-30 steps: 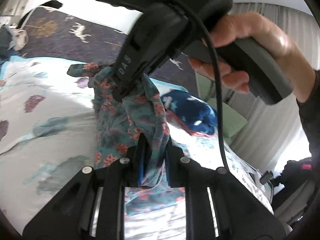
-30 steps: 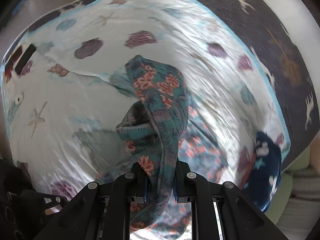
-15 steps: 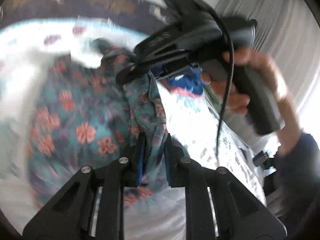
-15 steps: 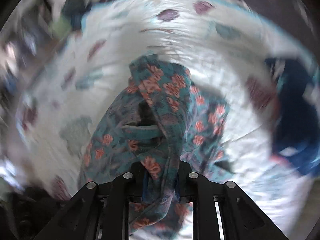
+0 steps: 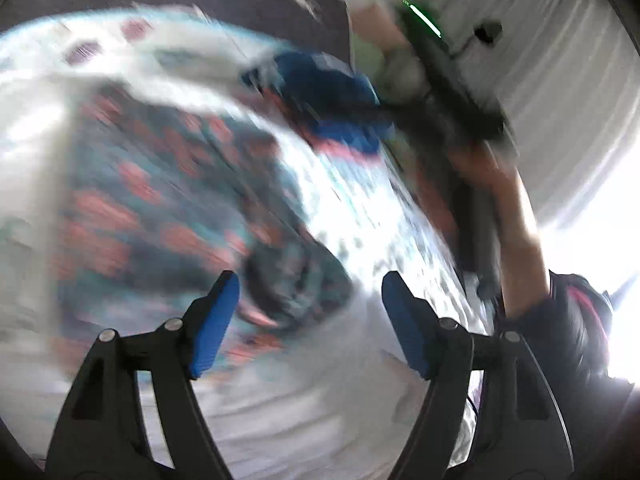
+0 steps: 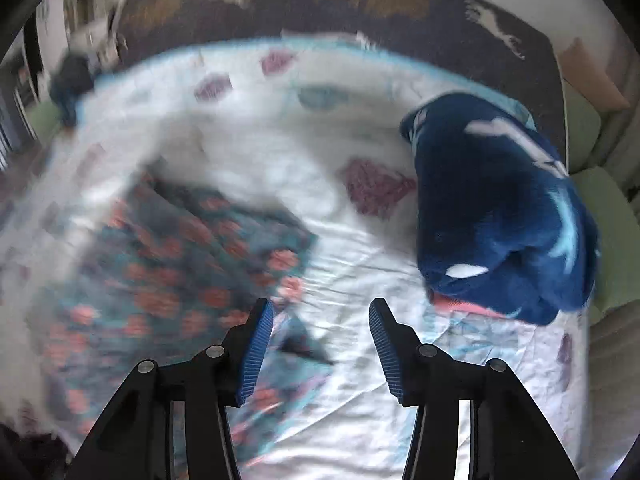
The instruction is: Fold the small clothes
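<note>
A teal garment with red flowers [image 6: 180,264] lies spread on the white patterned bedsheet [image 6: 360,380], left of my right gripper [image 6: 320,320]. It also shows, blurred, in the left wrist view [image 5: 160,200]. My right gripper is open and empty above the sheet, its left finger by the garment's right edge. My left gripper [image 5: 310,304] is open and empty just above the garment's near edge. The right gripper's body [image 5: 452,92] shows at upper right in the left wrist view, held by a hand.
A dark blue garment with white shapes [image 6: 500,208] lies bunched on the sheet to the right, also in the left wrist view [image 5: 332,96]. A dark blanket with deer figures [image 6: 320,4] runs along the far side. Green cushions [image 6: 592,160] sit at right.
Both grippers were shut on the floral garment and held it up. Now both have opened and let go, and the garment lies spread flat on the sheet.
</note>
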